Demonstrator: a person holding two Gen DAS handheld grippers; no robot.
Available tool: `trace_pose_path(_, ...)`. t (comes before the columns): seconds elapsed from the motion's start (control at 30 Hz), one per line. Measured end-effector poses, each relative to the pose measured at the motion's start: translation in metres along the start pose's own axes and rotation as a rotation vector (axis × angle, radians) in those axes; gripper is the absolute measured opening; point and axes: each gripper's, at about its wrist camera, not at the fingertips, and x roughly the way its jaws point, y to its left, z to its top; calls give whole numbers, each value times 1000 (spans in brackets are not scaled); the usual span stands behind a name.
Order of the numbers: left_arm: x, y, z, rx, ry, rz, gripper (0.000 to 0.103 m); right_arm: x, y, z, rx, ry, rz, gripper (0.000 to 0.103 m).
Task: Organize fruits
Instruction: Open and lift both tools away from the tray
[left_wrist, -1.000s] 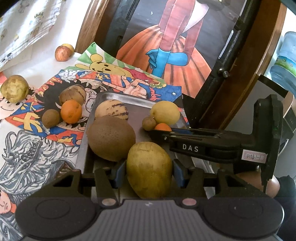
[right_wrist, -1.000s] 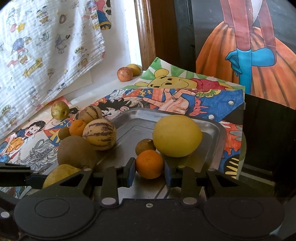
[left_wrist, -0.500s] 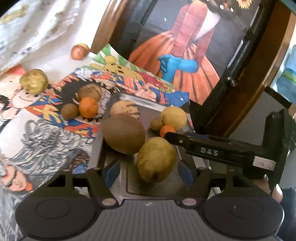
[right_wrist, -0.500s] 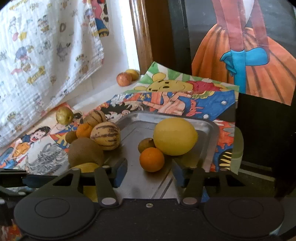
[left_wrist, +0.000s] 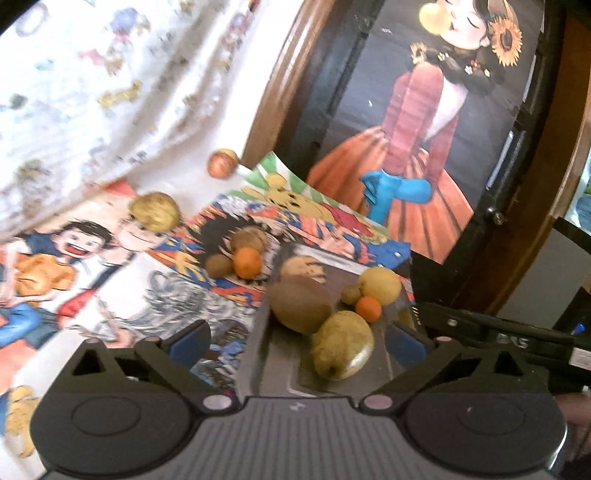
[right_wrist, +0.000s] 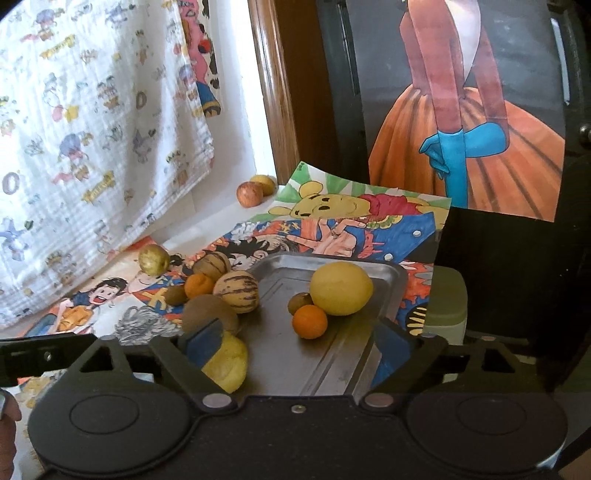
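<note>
Steel tray (right_wrist: 388, 275) on the tabletop holds six fruits; the small round orange (left_wrist: 246, 262) waits just outside. We see left gripper (left_wrist: 295, 338) and right gripper (right_wrist: 295, 341) with jaws wide, empty. We should centre them before closing.

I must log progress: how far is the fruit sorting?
Done: six fruits lie on the grey metal tray, including the big yellow lemon. In hand: nothing; left gripper and right gripper are open. Left: six fruits on the cartoon cloth, like the small orange.
</note>
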Motion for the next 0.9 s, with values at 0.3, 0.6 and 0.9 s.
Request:
trace_pose_path(0.3,-40,11,-10,10,-6,112,102,-47,28,-16,9,7,20,102)
trace_pose_path(0.6,-55,19,-28,41,69,197,102,-64,53,-45,43,119,37,102)
trace_pose_path(0.9,-70,32,-38,18,82,223,102,-65,83,-67,31,250,69,102)
